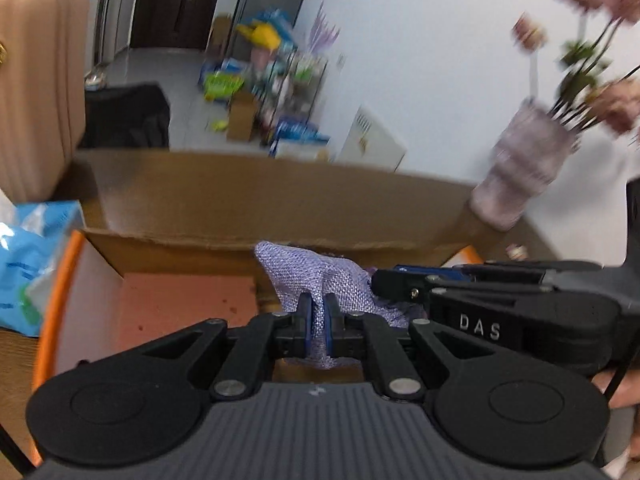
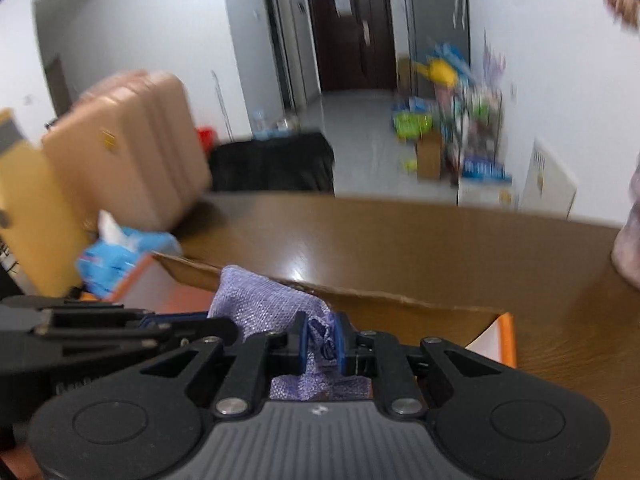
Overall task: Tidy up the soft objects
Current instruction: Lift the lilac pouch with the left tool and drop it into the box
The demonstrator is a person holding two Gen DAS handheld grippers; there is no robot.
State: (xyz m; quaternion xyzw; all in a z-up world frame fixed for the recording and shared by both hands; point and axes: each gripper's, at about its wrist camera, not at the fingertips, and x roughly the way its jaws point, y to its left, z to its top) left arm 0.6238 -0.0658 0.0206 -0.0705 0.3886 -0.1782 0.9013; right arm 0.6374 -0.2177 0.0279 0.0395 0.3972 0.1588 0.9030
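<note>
Cloth (image 1: 320, 280), lilac mesh, limp and light, hangs over the open cardboard box (image 1: 240, 216) at my twelve o'clock. I have left tongs (image 1: 319, 320) and right tongs (image 2: 323, 340) pinched on bunched folds; edges would hold better.

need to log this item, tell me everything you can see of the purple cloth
The purple cloth is a lavender fabric with a fine mesh-like weave, bunched and creased. Both grippers pinch it: the left gripper and the right gripper are each shut on a fold. It is held above an open cardboard box with an orange edge, on a brown table.
</note>
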